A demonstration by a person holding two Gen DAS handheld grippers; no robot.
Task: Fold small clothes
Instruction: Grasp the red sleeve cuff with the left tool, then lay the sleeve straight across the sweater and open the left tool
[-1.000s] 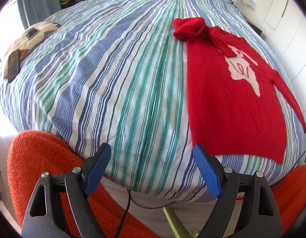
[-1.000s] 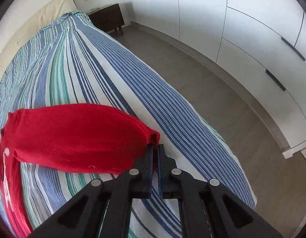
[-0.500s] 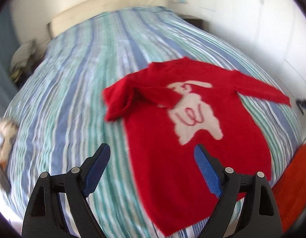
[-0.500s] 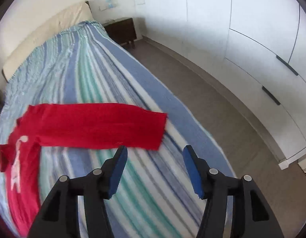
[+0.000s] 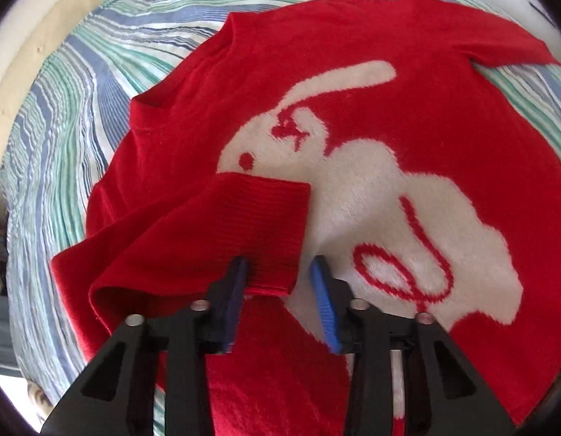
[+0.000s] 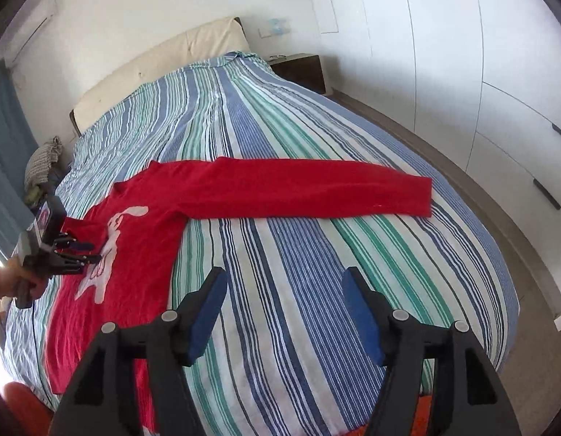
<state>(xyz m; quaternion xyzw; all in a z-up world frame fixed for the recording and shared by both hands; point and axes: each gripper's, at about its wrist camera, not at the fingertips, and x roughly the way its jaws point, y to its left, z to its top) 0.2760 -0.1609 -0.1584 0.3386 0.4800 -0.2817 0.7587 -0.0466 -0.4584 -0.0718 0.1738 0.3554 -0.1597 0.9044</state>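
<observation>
A red sweater [image 5: 407, 83] with a white rabbit design lies flat on the striped bed. Its one sleeve is folded across the chest, and the ribbed cuff [image 5: 269, 225] lies just in front of my left gripper [image 5: 278, 272]. The left jaws are open, partly narrowed, with the cuff's edge between the pads. In the right wrist view the sweater [image 6: 135, 239] lies at the left with its other sleeve [image 6: 317, 189] stretched straight out to the right. My right gripper [image 6: 284, 290] is open and empty above the bedspread, well short of that sleeve.
The striped bedspread [image 6: 280, 116] covers the whole bed, with a beige headboard [image 6: 164, 58] at the far end. White wardrobe doors [image 6: 480, 54] and a dark nightstand [image 6: 302, 69] stand to the right. An orange cushion [image 6: 22, 399] sits at the near left corner.
My left gripper moved from the foot of the bed up over the sweater to the folded sleeve's cuff and narrowed. My right gripper let go of the other sleeve, opened and pulled back.
</observation>
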